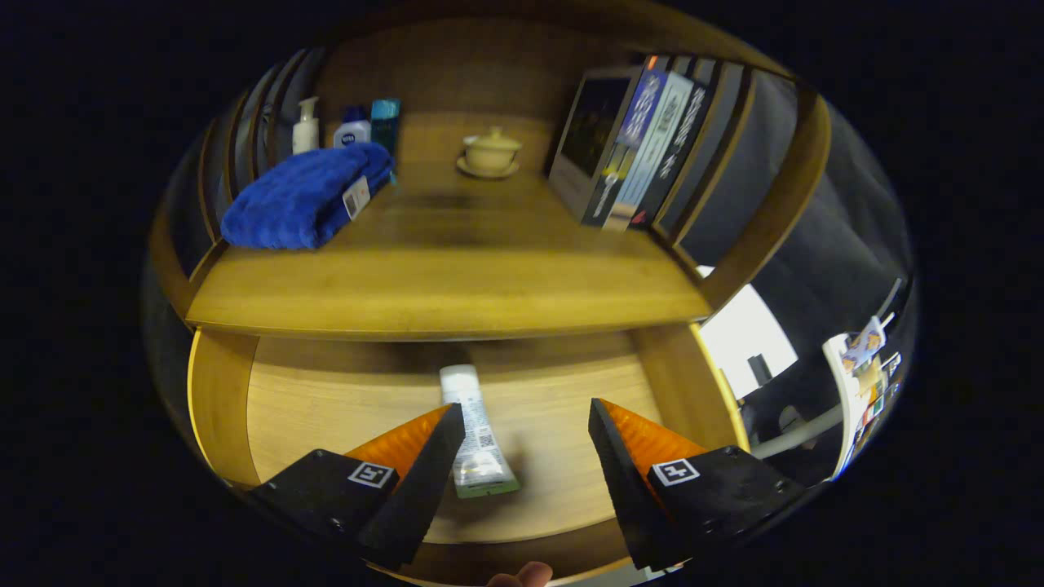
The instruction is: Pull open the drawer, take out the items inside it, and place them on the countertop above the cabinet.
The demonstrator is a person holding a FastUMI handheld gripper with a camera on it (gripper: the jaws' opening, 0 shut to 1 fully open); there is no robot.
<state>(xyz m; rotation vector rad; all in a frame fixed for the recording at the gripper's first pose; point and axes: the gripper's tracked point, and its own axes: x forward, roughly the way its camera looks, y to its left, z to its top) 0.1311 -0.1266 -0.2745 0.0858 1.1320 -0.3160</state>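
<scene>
The wooden drawer (326,399) is pulled out below the countertop (449,285). A white tube (475,432) with a green crimped end lies on the drawer floor, its cap pointing back under the counter. My gripper (526,424) hangs over the drawer, open, with a wide gap between the fingers. The tube lies just inside the left finger, touching neither pad as far as I can tell. Nothing is held.
On the countertop a folded blue towel (306,200) lies at the left, with several bottles (352,130) behind it. A lidded beige cup on a saucer (489,152) stands at the back. Upright books (644,151) stand at the right. A fingertip (526,575) shows below the fingers.
</scene>
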